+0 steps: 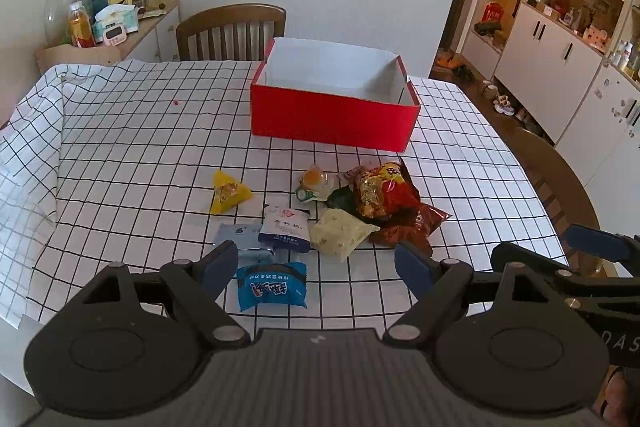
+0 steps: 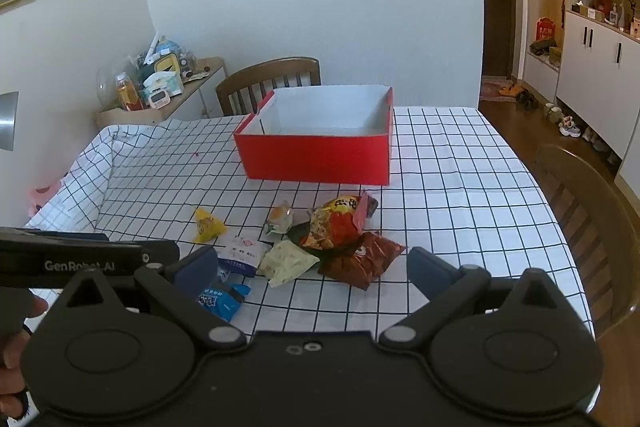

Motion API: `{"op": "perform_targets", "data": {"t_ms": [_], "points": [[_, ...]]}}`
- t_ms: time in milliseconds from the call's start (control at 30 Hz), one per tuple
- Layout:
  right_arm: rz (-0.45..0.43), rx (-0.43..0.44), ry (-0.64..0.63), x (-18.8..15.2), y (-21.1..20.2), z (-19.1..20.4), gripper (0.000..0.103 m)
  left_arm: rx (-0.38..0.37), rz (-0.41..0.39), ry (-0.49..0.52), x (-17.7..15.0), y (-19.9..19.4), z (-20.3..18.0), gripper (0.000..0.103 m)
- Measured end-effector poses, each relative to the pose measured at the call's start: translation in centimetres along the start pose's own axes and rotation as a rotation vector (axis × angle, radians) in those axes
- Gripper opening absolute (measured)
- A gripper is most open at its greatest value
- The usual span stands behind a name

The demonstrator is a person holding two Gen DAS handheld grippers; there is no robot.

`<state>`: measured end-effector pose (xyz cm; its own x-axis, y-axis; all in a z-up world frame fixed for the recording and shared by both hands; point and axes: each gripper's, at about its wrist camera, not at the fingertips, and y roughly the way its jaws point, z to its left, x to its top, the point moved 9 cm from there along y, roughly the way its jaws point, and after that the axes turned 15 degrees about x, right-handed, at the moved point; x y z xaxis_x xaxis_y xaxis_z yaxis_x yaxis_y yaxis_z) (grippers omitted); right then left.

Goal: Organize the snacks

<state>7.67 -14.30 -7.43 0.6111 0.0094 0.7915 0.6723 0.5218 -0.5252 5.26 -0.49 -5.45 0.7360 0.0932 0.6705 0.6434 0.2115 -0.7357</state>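
An open red box [image 1: 334, 117] with a white inside stands empty on the checked tablecloth; it also shows in the right wrist view [image 2: 318, 157]. Several snack packets lie in front of it: a yellow triangular packet [image 1: 228, 191], a white packet [image 1: 285, 229], a blue packet [image 1: 273, 286], a pale green packet [image 1: 340, 234], a red-and-yellow bag [image 1: 380, 191] and a brown bag [image 2: 360, 259]. My left gripper [image 1: 316, 267] is open and empty above the blue packet. My right gripper [image 2: 312, 267] is open and empty over the near edge of the pile.
A wooden chair [image 1: 232, 31] stands behind the table and another [image 2: 588, 211] at its right side. A side cabinet [image 1: 108, 39] with bottles and clutter is at the back left. White cupboards [image 1: 560, 67] line the right wall.
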Motion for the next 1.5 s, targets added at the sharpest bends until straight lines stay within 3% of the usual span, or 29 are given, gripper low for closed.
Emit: {"op": "perform_targets", "data": {"t_ms": [1500], "points": [[-0.063, -0.039, -0.036, 1.0, -0.3, 1.4, 0.100, -0.029, -0.071, 0.006, 1.1, -0.6, 1.3, 0.086]]}}
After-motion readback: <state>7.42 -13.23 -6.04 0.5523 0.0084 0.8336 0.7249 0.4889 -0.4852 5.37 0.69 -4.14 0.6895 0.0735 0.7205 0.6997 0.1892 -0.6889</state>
